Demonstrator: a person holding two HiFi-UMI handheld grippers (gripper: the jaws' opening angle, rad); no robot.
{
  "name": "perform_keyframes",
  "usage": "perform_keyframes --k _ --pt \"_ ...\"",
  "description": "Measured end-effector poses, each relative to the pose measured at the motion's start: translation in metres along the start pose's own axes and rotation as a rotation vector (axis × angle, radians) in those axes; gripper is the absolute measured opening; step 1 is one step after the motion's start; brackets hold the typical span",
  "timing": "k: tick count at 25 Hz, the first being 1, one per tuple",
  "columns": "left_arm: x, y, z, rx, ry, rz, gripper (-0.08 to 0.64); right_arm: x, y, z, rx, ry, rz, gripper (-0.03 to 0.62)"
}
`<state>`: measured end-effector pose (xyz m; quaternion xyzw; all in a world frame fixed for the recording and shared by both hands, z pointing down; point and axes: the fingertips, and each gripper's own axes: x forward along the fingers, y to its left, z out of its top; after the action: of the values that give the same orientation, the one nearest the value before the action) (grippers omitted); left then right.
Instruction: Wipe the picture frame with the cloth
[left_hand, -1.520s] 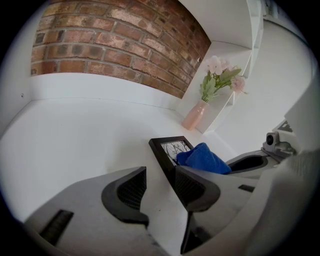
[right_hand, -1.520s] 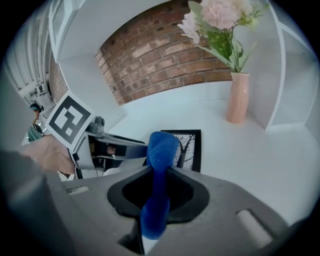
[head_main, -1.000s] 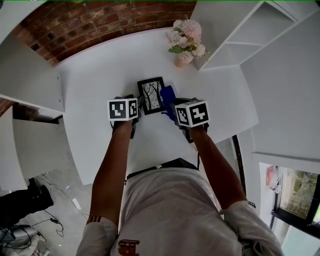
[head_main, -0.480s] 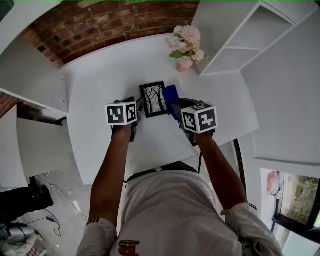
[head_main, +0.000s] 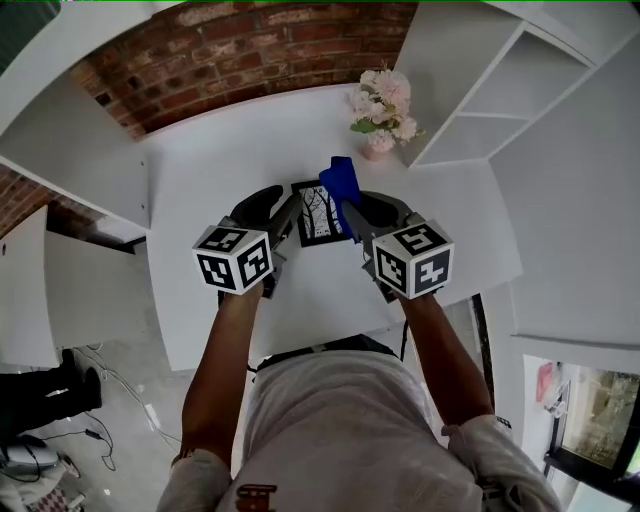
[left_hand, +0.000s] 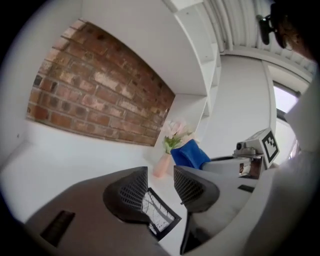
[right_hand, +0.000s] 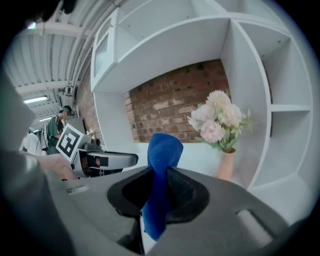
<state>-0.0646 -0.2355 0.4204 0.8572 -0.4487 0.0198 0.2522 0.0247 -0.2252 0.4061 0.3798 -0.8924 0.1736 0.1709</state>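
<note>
A small black picture frame with a tree print lies flat on the white table, between the two grippers. In the left gripper view the picture frame shows below the gap of the jaws. My left gripper hovers over the frame's left edge; its jaws are closing, still wide, with nothing between the pads. Just right of the frame, my right gripper is shut on a blue cloth. The blue cloth sticks up from the pinched jaws and hangs below them.
A pink vase of pale flowers stands at the table's far edge, close behind the frame. A white shelf unit rises at the right and a brick wall runs along the back. A person stands far off.
Both grippers have risen off the table toward the head camera and tilted up. The cloth went up with the right gripper. The frame stayed on the table.
</note>
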Motion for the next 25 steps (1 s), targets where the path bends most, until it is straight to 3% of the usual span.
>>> perform_keyframes --k 5,10,15,22,25 --pt "-0.026 -0.031 0.045 0.138 -0.155 -0.051 0.124 -0.020 0.022 0.041 -0.057 -0.170 0.047 0.067" --pt "-0.048 -0.054 0.074 0.225 -0.262 -0.072 0.068 -0.038 0.037 0.068 -0.101 -0.311 0.104 0.067" --pt "-0.065 -0.077 0.092 0.337 -0.313 -0.064 0.021 -0.054 0.054 0.082 -0.166 -0.425 0.160 0.066" --pt "-0.075 -0.093 0.098 0.403 -0.349 -0.069 0.000 -0.069 0.071 0.095 -0.228 -0.531 0.218 0.067" --pt "-0.078 -0.098 0.098 0.398 -0.358 -0.078 0.000 -0.072 0.073 0.098 -0.230 -0.549 0.220 0.066"
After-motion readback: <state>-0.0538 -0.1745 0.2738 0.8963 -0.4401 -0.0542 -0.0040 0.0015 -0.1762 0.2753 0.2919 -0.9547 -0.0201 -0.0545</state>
